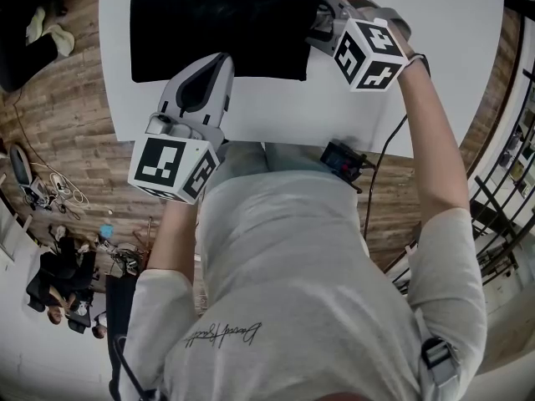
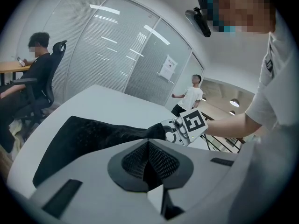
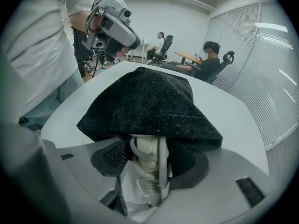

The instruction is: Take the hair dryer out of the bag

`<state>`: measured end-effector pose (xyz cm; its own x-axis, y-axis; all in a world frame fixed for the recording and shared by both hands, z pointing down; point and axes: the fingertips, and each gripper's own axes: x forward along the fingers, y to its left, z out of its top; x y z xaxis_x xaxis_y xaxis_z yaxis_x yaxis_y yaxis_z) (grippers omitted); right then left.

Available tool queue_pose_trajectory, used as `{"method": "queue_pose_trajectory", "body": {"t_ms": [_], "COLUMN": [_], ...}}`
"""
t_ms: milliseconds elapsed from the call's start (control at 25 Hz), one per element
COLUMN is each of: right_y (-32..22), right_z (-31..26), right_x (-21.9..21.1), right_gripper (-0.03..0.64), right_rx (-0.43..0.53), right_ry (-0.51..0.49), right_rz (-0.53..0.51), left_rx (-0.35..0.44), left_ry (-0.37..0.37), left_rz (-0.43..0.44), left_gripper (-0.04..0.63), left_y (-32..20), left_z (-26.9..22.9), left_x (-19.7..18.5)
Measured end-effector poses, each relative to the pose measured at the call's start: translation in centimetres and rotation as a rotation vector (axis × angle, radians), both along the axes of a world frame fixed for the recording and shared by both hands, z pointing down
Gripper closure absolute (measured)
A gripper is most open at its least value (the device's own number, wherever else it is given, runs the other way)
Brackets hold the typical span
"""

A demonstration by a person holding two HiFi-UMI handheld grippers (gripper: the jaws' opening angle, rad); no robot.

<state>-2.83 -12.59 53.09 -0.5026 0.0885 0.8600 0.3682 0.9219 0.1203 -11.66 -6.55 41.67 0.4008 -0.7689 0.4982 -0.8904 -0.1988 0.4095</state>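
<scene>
Hair dryer (image 3: 147, 164), cord-wrapped, tight in right gripper (image 3: 148, 148) at black bag (image 3: 149, 101) mouth

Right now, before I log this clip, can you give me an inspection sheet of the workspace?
Surface: white table.
Job's things: black bag lying on it; hair dryer handle poking from its mouth.
Clutter: small black device by the table's near edge.
Grippers: left gripper shut, nothing in it; right gripper closed on the hair dryer's handle.
Cables: cord wound round the handle; black cable from the device; loose cables on the wood floor.
Surroundings: glass partition, seated person.
</scene>
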Motion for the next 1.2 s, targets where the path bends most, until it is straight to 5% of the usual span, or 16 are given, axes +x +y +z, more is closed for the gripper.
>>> {"method": "queue_pose_trajectory", "body": {"t_ms": [1200], "right_y": [0.46], "right_z": [-0.54], "right_x": [0.05], "right_gripper": [0.397], "right_rx": [-0.026], "right_ry": [-0.072], "right_rz": [0.001], "left_rx": [-0.007], "left_ry": [-0.014], "left_rz": [-0.012], "left_gripper": [0.583], "left_y": [0.68], "left_z": [-0.14], "left_x": [-0.42]}}
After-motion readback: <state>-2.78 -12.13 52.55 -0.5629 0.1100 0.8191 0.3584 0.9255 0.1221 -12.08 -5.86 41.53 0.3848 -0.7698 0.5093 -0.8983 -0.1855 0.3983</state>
